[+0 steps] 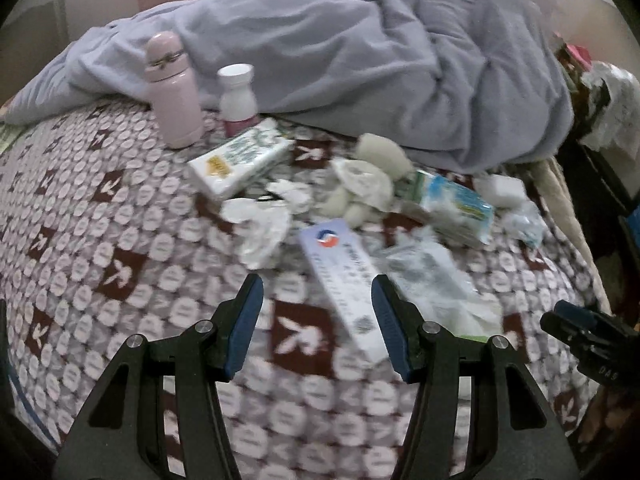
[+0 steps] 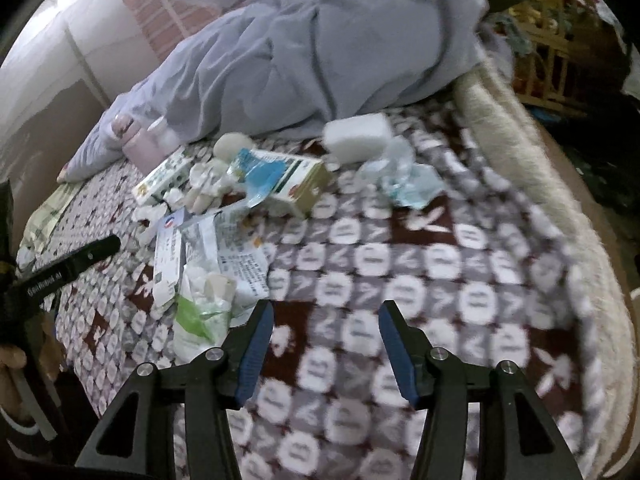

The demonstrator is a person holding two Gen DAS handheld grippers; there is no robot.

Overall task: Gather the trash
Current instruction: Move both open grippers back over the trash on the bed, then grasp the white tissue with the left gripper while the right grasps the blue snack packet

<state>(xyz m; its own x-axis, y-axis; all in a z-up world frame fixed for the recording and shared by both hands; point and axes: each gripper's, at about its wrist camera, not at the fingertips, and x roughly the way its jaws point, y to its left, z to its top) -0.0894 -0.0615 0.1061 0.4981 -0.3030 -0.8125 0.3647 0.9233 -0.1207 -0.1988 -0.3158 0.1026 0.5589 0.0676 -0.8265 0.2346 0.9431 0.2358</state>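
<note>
A bed with a red and white rabbit-pattern blanket (image 1: 120, 240) holds a pile of trash. The left gripper (image 1: 318, 300) hangs over the near part of the pile with its blue fingers (image 1: 248, 312) apart and holding nothing. A long white paper box (image 1: 340, 280) lies just beyond them. Crumpled white tissues (image 1: 260, 228) lie to the left of it. A tall pink bottle (image 1: 172, 92) and a small white bottle (image 1: 238, 96) stand far back by a rumpled grey-blue quilt (image 1: 360, 60). The right gripper (image 2: 326, 332) also has its fingers spread and empty, over bare blanket. A green and clear plastic wrapper (image 2: 200, 312) lies just to its left.
</note>
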